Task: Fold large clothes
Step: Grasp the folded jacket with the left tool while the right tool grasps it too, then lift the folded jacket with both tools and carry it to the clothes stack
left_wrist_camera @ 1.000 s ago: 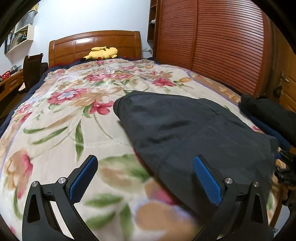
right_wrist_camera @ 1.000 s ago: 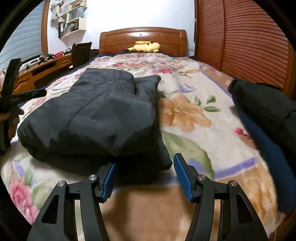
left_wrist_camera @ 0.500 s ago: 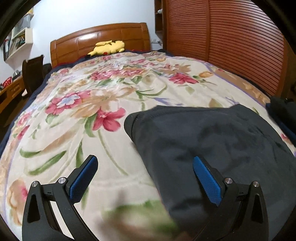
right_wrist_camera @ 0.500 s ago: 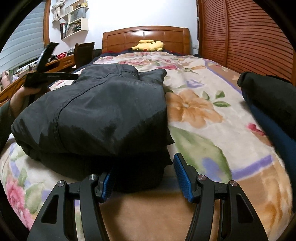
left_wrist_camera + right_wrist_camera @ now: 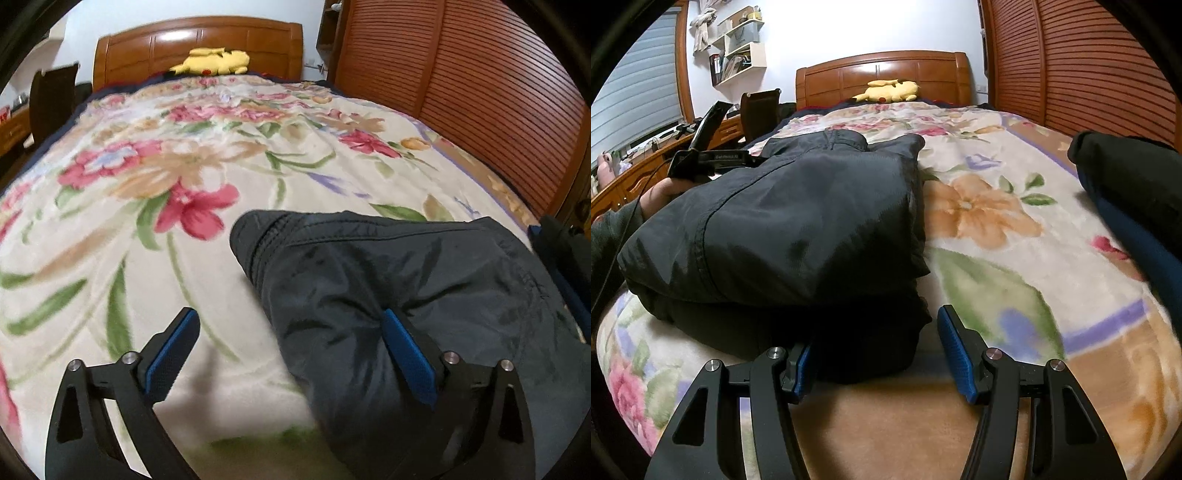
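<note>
1. Left wrist view: we see the left gripper (image 5: 288, 347) wide apart and closing, its right blue pad pressing into the edge of the folded dark grey padded jacket (image 5: 406, 295), its left pad over the bare floral fleece blanket (image 5: 184, 147); nothing is clamped.
2. Right wrist view: we see the right gripper (image 5: 875, 354) half open around the jacket's (image 5: 798, 229) near corner; whether the pads press it, we cannot tell. The left gripper (image 5: 701, 158) rests at the jacket's far side.

No legible text (label blurred)
</note>
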Motion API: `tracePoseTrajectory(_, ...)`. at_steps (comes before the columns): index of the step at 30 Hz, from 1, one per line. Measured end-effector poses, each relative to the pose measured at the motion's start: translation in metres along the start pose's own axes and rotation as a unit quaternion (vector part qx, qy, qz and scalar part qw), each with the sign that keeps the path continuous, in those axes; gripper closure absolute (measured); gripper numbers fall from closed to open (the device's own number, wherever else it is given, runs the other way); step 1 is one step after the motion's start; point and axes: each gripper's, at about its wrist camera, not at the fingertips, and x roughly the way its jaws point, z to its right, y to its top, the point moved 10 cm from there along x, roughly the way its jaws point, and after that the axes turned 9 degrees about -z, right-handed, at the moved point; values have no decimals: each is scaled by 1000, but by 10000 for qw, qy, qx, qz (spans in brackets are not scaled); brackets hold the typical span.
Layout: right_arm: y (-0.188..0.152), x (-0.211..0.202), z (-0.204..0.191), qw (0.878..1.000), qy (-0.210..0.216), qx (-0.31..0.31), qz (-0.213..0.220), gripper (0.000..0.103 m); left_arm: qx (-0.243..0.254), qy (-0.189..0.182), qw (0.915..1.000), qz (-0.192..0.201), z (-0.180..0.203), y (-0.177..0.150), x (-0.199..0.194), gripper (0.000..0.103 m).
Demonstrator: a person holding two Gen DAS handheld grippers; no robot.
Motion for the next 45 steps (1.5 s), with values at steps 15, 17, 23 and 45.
tracePoseTrajectory(15, 10, 0, -14, 9995, 289, -64, -62, 92, -4, -5, 10000, 96, 39, 5, -36, 90)
tracePoseTrajectory(17, 15, -8, -16, 9996, 221, -104, 106, 95, 91, 61, 9996, 272, 46, 8, -58, 91)
tracePoseTrajectory(23, 41, -44, -17, 9977, 271, -133, 607, 97, 427, 222, 9969, 623, 70, 8, -115, 91)
tracePoseTrajectory(45, 88, -169, 79, 9795, -1395, -667, 1287, 98, 1080, -72, 9848, 1355, 239, 73, -181, 92)
